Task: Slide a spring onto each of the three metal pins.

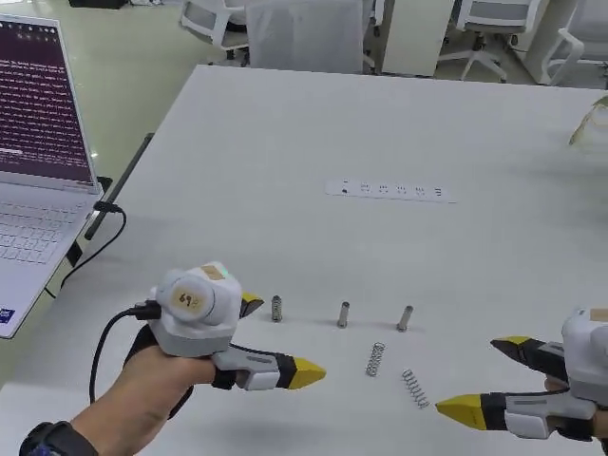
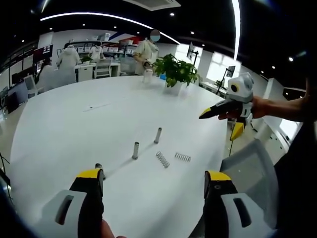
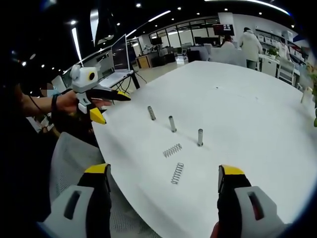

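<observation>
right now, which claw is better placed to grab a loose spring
Probably the right claw: it's open and the nearer spring lies just off its lower tip; the left claw sits farther from it.

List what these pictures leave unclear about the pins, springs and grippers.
1. Leftmost pin: head view, too small to tell whether it is bare; left gripper view, a jaw tip partly covers it.
2. Right gripper: head view, its body cut off by the right edge.
3. Laptop screen text: head view, too small, cut off by the left edge.
</observation>
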A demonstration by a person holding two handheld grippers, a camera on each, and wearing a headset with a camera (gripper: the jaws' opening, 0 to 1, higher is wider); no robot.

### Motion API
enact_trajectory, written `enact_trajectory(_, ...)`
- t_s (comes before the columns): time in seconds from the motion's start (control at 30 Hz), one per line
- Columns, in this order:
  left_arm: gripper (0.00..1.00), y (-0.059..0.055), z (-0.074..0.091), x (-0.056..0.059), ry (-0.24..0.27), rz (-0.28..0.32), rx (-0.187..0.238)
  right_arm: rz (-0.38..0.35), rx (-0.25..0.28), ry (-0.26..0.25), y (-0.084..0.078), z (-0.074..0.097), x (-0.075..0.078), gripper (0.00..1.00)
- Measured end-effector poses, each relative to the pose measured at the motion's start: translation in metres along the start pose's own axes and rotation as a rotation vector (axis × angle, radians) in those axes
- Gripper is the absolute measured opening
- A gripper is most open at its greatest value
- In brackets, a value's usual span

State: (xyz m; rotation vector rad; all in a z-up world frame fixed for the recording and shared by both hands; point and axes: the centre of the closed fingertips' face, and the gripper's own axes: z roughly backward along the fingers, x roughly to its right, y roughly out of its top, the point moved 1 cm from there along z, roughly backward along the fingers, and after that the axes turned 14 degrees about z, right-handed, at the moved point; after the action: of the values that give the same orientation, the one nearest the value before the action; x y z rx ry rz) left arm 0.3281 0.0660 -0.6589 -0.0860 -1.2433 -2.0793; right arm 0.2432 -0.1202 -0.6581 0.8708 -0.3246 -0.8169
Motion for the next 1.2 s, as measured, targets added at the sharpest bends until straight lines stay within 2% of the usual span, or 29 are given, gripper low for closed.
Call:
enact_trajectory(0.33, 0.78, 0.001, -0.028, 0.014, -0.035, -0.013, -0.024, -0.013, 0.008, -0.007, -0.004, 0.003, 0.000, 0.87)
enact_trajectory(0.67, 0.73, -0.002, -0.056, 0.017, -0.047, -0.006, -0.049, -0.020, 0.009, -0.009, -0.006, 0.005, -0.001, 0.85)
enact_trajectory(0.87, 0.70, -0.006, -0.073, 0.020, -0.048, 0.004, -0.067, -0.029, 0.009, -0.008, -0.008, 0.006, -0.002, 0.84)
enact_trajectory(1.2, 0.60, -0.022, -0.099, 0.021, -0.039, 0.023, -0.107, -0.040, 0.005, -0.008, -0.013, 0.008, -0.005, 0.82)
